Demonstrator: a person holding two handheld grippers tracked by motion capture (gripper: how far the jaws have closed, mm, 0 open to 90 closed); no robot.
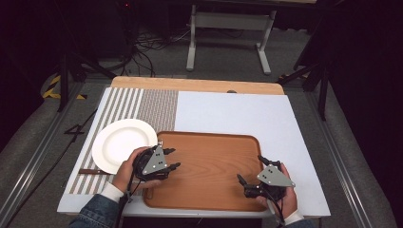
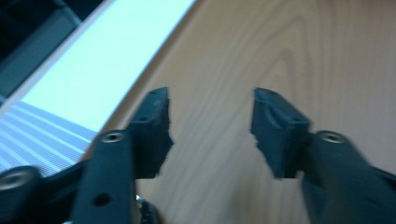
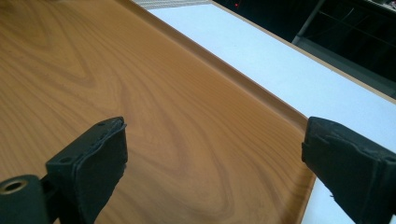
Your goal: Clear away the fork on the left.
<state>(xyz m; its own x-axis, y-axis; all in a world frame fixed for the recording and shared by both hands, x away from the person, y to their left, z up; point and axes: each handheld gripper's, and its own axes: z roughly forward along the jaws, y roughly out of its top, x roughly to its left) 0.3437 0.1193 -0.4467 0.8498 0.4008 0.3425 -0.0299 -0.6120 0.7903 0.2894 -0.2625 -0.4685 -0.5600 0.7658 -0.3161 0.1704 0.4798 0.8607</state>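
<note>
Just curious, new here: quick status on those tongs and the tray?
Left tongs open, empty. Right tongs open, empty. Both over bare tray. Plate beside it.

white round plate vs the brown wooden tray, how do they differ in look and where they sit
The white round plate is circular and glossy white; the brown wooden tray is rectangular with rounded corners, wood-grained and much larger. The plate sits on the striped placemat at the table's left; the tray lies on the pale blue table surface nearer the middle. The tray has the left gripper over it; the plate does not. Both are empty and lie flat.
</note>
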